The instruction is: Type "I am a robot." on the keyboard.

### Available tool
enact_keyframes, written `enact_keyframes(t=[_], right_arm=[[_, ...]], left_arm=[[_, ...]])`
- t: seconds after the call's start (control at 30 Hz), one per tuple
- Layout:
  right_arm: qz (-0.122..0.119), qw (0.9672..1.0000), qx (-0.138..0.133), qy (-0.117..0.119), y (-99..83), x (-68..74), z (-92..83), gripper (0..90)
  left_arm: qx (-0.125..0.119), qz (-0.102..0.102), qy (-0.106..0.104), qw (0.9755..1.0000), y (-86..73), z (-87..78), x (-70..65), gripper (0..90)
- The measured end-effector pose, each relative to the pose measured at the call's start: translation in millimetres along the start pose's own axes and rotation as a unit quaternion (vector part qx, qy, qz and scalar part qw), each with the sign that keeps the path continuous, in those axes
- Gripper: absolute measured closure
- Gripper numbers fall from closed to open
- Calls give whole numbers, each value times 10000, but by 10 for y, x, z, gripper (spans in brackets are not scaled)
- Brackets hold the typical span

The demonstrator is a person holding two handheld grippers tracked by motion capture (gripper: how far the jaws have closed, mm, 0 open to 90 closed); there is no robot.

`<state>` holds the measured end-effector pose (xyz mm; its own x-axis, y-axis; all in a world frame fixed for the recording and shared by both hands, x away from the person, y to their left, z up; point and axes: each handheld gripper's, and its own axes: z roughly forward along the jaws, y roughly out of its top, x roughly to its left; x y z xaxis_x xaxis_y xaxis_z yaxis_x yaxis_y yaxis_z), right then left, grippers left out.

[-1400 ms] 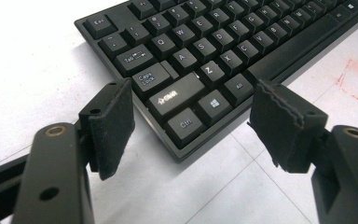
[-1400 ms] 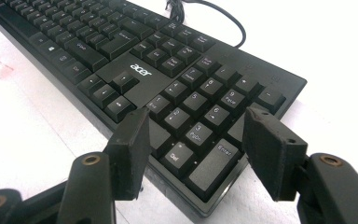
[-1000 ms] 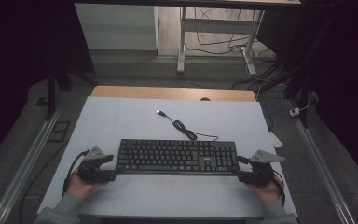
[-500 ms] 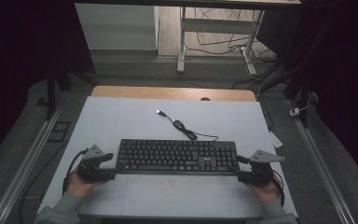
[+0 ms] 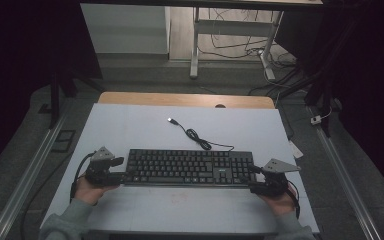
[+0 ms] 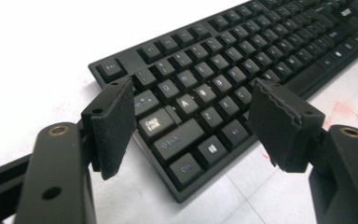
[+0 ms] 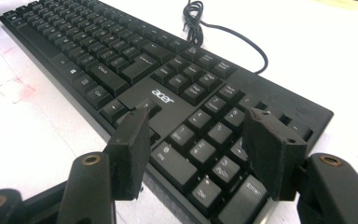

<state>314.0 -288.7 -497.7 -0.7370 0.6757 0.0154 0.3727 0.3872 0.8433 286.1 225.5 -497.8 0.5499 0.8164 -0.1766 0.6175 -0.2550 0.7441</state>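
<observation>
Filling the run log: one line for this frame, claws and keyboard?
left claw: open, at keyboard left end | right claw: open, at right end | keyboard: flat on table | cable: loose behind

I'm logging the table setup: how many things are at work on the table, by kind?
Keyboard with its cable: 1
Grippers: 2, the left gripper and the right gripper, both open at the keyboard's ends
Total: 3
</observation>
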Motion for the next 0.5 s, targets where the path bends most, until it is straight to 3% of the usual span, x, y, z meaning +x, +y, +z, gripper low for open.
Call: enact_keyframes(t=[0.17, 0.5], right_arm=[[-8, 10000, -4, 41, 40, 22, 46, 424], [6, 9994, -128, 307, 213, 133, 217, 427]], left_arm=[[-68, -117, -46, 9999, 50, 39, 46, 349], [70, 99, -197, 9997, 5, 87, 24, 602]])
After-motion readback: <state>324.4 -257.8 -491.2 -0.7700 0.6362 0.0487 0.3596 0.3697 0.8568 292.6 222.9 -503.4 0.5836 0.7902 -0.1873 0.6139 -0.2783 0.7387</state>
